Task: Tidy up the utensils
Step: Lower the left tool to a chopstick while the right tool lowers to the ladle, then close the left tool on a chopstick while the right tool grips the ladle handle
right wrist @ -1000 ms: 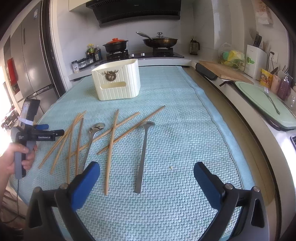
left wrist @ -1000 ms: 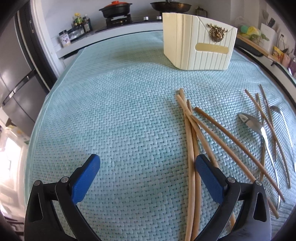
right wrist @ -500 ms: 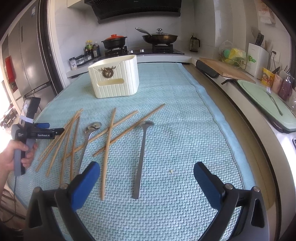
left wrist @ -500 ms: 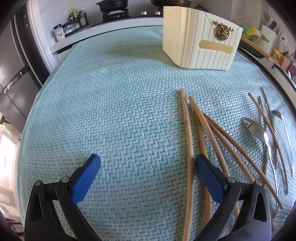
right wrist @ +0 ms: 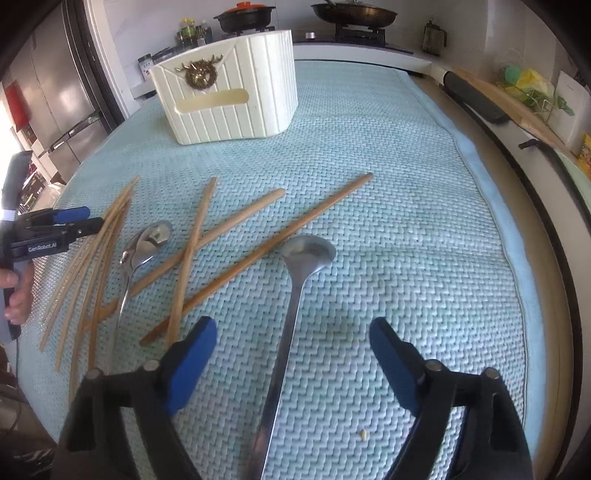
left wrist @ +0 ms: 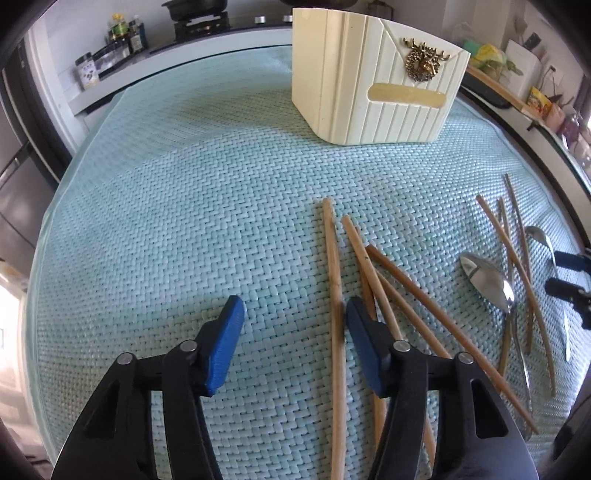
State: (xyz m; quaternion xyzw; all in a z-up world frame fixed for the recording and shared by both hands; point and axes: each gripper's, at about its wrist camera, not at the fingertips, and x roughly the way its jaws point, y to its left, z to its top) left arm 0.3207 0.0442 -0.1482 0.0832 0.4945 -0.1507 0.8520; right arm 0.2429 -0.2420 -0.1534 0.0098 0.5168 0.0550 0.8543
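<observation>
Several wooden chopsticks (left wrist: 334,280) lie scattered on the blue woven mat (left wrist: 184,206), with a steel spoon (left wrist: 487,280) among them. My left gripper (left wrist: 293,325) is open low over the mat, one chopstick lying between its jaws near the right finger. My right gripper (right wrist: 291,350) is open, straddling the handle of a second steel spoon (right wrist: 299,273). More chopsticks (right wrist: 221,236) cross to its left. A cream ribbed utensil holder (left wrist: 373,74) with a gold deer emblem stands at the back; it also shows in the right wrist view (right wrist: 229,96).
A stove with pots (right wrist: 351,14) sits behind the mat. A fridge (right wrist: 55,92) stands at the left. A cutting board (right wrist: 517,107) lies on the counter to the right. The left gripper (right wrist: 70,221) shows in the right wrist view.
Both grippers moved forward and lower toward the utensils. My left jaws have narrowed, one chopstick now between them. My right gripper now straddles a spoon handle.
</observation>
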